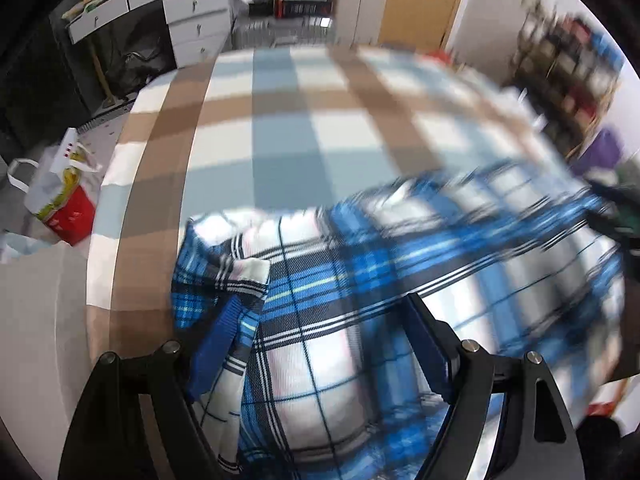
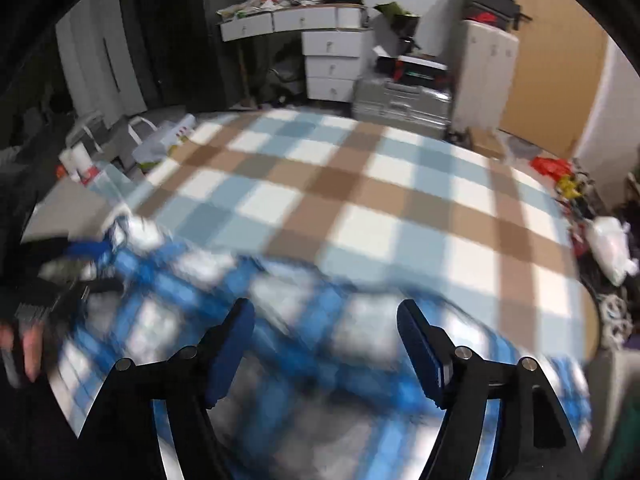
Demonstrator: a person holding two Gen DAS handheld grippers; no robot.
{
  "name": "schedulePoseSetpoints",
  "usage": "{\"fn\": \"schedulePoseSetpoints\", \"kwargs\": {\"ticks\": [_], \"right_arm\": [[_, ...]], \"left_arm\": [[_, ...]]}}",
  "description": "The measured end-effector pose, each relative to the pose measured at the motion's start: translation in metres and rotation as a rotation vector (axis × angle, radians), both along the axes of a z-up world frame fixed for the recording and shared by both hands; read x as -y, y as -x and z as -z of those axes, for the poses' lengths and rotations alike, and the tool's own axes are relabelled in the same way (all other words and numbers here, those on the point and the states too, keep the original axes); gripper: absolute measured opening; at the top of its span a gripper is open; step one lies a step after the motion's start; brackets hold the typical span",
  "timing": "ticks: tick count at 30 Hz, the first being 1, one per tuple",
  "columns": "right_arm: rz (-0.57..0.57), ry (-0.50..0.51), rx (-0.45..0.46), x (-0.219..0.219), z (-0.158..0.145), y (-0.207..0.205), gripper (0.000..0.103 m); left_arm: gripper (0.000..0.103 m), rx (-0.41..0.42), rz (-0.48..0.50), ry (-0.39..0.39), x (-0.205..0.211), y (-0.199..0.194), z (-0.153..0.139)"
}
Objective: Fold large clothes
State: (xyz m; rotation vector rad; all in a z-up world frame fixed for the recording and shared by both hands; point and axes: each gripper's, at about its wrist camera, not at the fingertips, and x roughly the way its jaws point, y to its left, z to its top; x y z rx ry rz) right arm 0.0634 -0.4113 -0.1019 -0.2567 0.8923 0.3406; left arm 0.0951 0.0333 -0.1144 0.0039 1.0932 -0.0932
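A blue, white and black plaid shirt lies bunched at the near edge of a bed covered in a brown, pale-blue and white check. My left gripper hangs open just over the shirt, its blue pads straddling a white panel, and a folded cuff rests by the left pad. My right gripper is open above the blurred shirt, with nothing pressed between its pads. In the right wrist view the left gripper and a person's hand show at the left edge.
A white desk with drawers and grey storage boxes stand beyond the bed. A red and yellow bag sits on the floor to the left. Cluttered shelves and a white bag are on the right.
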Motion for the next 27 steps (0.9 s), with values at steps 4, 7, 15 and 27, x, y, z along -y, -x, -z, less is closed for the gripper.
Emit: {"fn": "schedulePoseSetpoints", "kwargs": {"ticks": [4,7,15,27], "right_arm": [[0.085,0.096,-0.047,0.045,0.024,0.012,0.074],[0.154,0.144,-0.150,0.066,0.063,0.001,0.074],[0.133,0.108,-0.057,0.038,0.027,-0.004,0.062],[0.259,0.034,-0.210,0.035,0.060,-0.060,0.047]], "left_arm": [[0.088,-0.004,-0.046,-0.011,-0.005,-0.006,0.008],[0.101,-0.031,-0.088,-0.010,-0.014,-0.010,0.014],[0.099,0.101,-0.049,0.225,0.001,0.022,-0.037],[0.101,-0.021,0.017,-0.060,0.054,-0.015,0.003]]}}
